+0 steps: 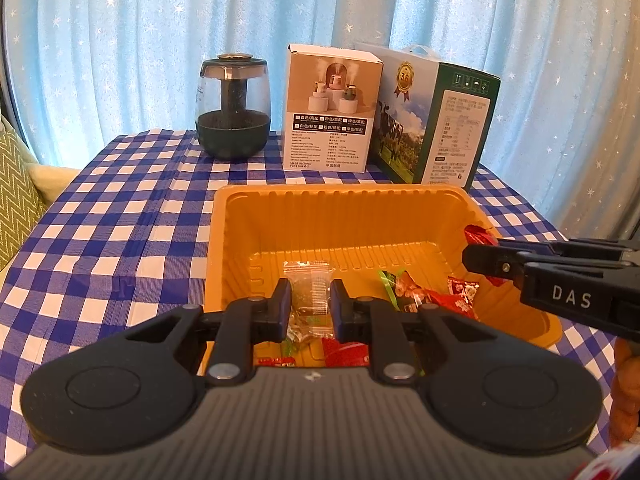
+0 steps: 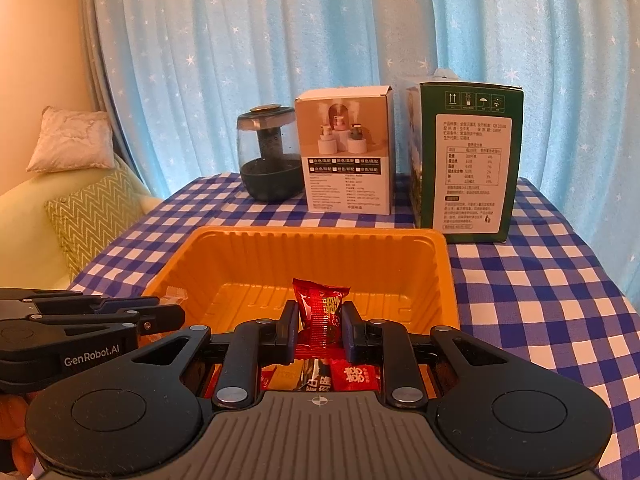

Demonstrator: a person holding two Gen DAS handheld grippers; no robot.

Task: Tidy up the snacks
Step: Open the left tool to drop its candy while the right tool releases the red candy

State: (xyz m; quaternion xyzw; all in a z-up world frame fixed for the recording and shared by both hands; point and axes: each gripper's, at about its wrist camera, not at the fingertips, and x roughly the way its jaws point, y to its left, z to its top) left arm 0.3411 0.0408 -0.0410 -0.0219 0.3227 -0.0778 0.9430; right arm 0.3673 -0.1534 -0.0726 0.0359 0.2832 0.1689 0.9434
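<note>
An orange plastic tray (image 1: 280,216) sits on the checked tablecloth and holds several wrapped snacks (image 1: 432,292). My left gripper (image 1: 310,304) is shut on a clear-wrapped snack (image 1: 308,280) and holds it over the tray's near part. My right gripper (image 2: 319,320) is shut on a red-wrapped snack (image 2: 320,304) over the tray (image 2: 320,240). The right gripper also shows in the left wrist view (image 1: 480,260) at the tray's right wall, with the red snack (image 1: 478,236) sticking out. The left gripper shows in the right wrist view (image 2: 168,312) at the tray's left side.
Behind the tray stand a dark glass humidifier (image 1: 232,108), a white product box (image 1: 332,108) and a green milk carton box (image 1: 436,120). Blue starred curtains hang behind. A sofa with cushions (image 2: 92,216) lies to the left of the table.
</note>
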